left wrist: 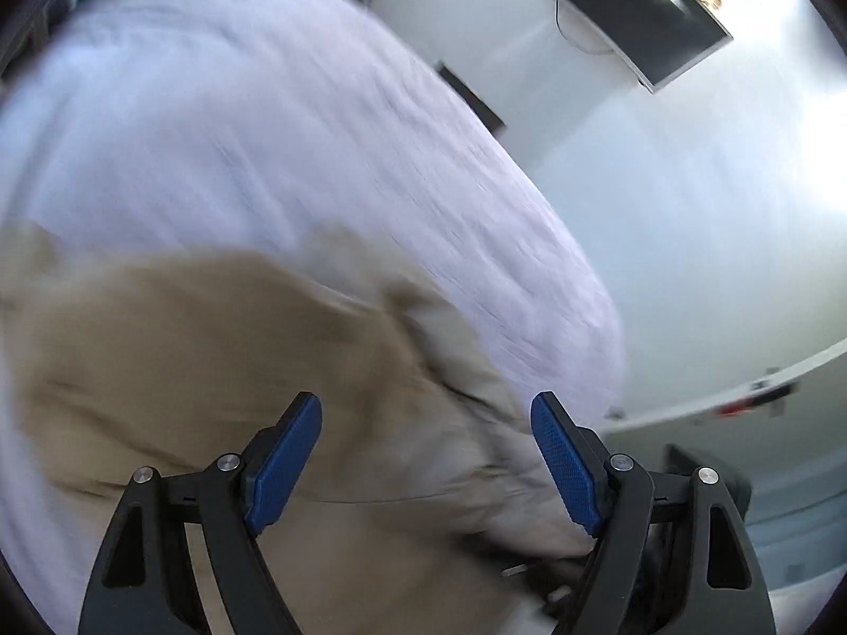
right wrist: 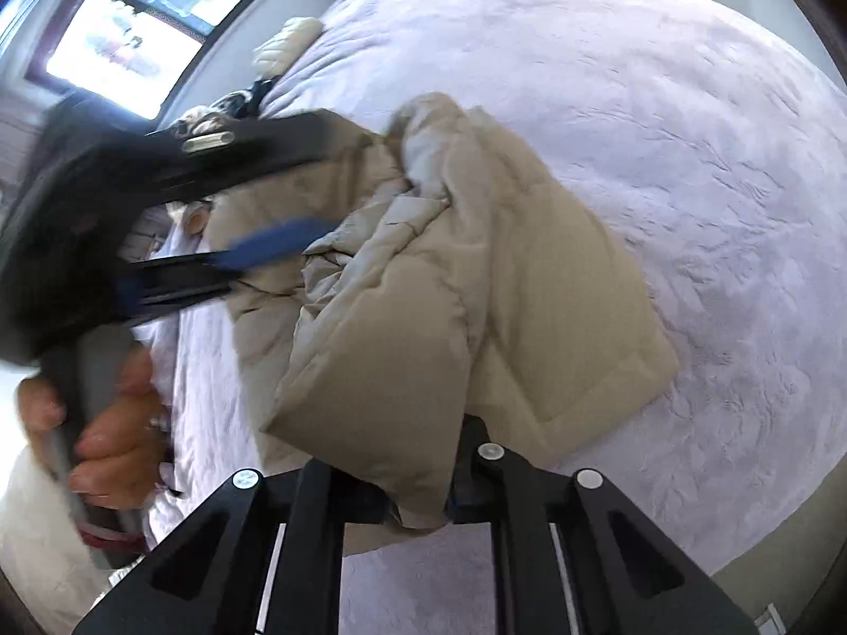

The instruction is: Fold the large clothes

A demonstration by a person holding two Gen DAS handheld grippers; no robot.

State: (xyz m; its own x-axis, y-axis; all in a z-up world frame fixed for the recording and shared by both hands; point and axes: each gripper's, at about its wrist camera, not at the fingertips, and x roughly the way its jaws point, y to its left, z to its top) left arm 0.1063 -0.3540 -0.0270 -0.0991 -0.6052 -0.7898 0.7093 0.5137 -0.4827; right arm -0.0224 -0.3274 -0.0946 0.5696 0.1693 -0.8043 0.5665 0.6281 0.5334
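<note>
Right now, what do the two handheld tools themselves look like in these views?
Both are black two-finger linkages with round silver pivot pins and triangular cut-outs in the arms. The left tool carries blue textured pads. The right tool shows the same black arms. In the right wrist view the left tool has a grey handle gripped by a bare hand; no sleeve shows.

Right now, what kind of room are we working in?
Most likely a bedroom. The beige padded jacket lies on a wide bed with a pale lilac bedspread, a window stands beyond the bed's far side, and a dark flat screen is mounted on the white wall.
</note>
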